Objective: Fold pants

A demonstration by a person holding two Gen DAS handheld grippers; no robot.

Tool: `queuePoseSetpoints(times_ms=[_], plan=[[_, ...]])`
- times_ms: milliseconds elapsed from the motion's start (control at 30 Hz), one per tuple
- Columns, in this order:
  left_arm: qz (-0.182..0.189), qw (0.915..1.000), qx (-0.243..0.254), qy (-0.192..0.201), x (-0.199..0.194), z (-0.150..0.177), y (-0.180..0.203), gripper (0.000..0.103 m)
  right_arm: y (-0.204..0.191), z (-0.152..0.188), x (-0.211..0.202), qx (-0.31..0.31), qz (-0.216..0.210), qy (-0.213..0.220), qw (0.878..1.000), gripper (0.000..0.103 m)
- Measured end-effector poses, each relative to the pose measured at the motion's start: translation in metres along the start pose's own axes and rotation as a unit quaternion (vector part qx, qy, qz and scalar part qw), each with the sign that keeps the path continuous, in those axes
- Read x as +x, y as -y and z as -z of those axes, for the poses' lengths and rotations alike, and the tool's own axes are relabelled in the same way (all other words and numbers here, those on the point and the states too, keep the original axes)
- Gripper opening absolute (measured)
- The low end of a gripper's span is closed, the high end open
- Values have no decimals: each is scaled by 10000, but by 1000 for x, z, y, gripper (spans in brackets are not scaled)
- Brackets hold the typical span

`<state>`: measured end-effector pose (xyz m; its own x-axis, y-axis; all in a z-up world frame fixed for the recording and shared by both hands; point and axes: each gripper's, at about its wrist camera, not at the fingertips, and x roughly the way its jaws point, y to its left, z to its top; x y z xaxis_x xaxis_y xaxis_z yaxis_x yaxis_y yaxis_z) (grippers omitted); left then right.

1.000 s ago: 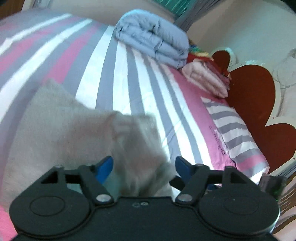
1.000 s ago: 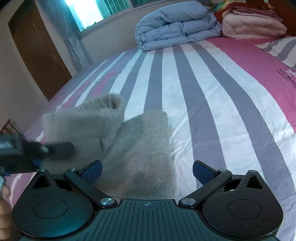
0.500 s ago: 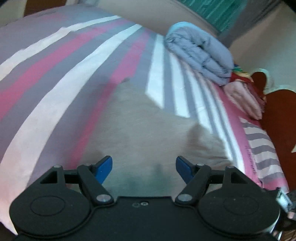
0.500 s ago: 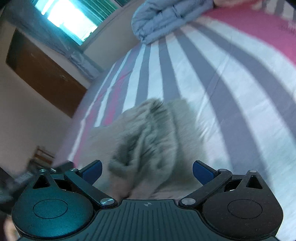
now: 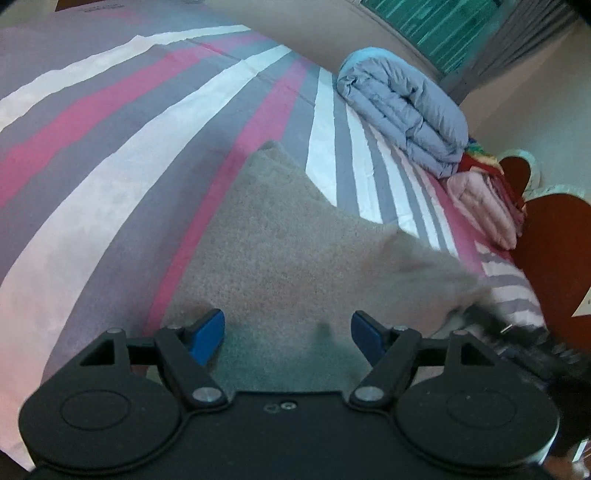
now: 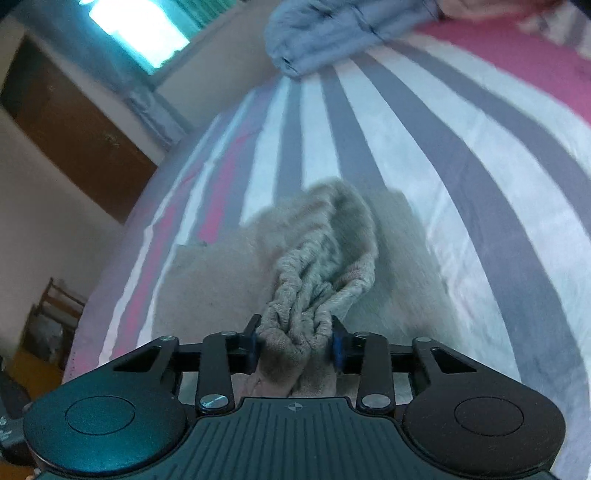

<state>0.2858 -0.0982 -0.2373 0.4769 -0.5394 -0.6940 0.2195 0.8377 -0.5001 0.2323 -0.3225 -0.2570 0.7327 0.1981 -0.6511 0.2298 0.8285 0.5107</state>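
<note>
Fuzzy beige pants (image 5: 288, 240) lie partly folded on the striped bed sheet (image 5: 110, 147). My left gripper (image 5: 286, 334) hovers over their near edge, its blue fingers wide apart and open, with only flat fabric below them. In the right wrist view the pants' gathered waistband (image 6: 325, 258) is bunched up and raised off the sheet (image 6: 461, 166). The jaws of my right gripper (image 6: 295, 343) are closing, and the pads press on that bunch from both sides. The rest of the pants spreads flat beneath. A dark blur at the left view's right edge is my right gripper (image 5: 517, 336).
A folded blue duvet (image 5: 402, 110) and a folded pink blanket (image 5: 484, 203) lie at the head of the bed, by a red heart-shaped headboard (image 5: 554, 236). A brown door (image 6: 74, 140), a bright window (image 6: 136, 26) and a wooden chair (image 6: 55, 306) stand beyond the bed's left edge.
My right gripper went from wide open to closed on the bunched waistband and lifted it. My left gripper swung round over the flat part of the pants, still open.
</note>
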Motion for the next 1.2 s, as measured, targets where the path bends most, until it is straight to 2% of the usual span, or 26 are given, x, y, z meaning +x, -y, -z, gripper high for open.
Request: queuePoseSetpoints(times_ms=[67,133,200,300,400,433,500,533,567,633,667,767,833,900,1000,1067,1100,1167,1200], plan=[[37,10000,-2,58,-2,-1,3,68,-24,-9,-18,-660,-63,408,9970,34],[104,9999,21,58,-2,-2,7,68,-31,-17,-29,-912,-128,543,9943,34],[68,10000,54,-10,3,-1,10,68,-24,-19,-34,-1037,-10,578,9929,34],[46,9998,146,-137,12,3,14,68,16,-9,-19,-486,349,193,9980,34],[-91,9987,464,-196,15,6,23,68,48,15,-6,-71,787,-172,9967,35],[-117,9984,511,-221,16,5,24,69,56,20,-5,47,829,-247,9962,37],[-53,9988,428,-244,11,3,23,69,62,19,-8,234,949,-323,9947,61],[-1,9991,360,-226,7,2,22,69,62,13,-12,259,975,-328,9944,64],[19,9993,311,-184,3,1,21,69,59,6,-19,189,1035,-238,9942,65],[-13,9995,277,-121,-2,0,20,69,47,-2,-43,-160,1178,231,9926,65],[-28,9995,266,-140,-1,1,18,73,36,-9,-48,-335,1084,398,9927,65],[-116,9993,310,-186,4,8,18,74,6,-20,-43,-799,734,467,9930,65],[-173,9984,508,-177,6,13,23,74,-8,-16,-29,-936,540,365,9935,65],[-189,9974,647,-250,8,17,25,74,-17,-7,-9,-1260,627,176,9899,65],[-23,9959,835,-352,10,23,28,74,0,15,23,-1583,1212,-446,9789,64],[-123,9942,1000,-370,12,28,32,74,17,34,27,-1737,1537,-516,9714,66],[-187,9929,1111,-383,13,29,33,74,23,36,24,-1656,1602,-538,9716,79],[-122,9935,1053,-408,10,25,33,73,54,29,21,-494,1196,-798,9884,84],[-77,9946,952,-394,6,20,32,73,62,26,15,-171,1037,-779,9914,84]])
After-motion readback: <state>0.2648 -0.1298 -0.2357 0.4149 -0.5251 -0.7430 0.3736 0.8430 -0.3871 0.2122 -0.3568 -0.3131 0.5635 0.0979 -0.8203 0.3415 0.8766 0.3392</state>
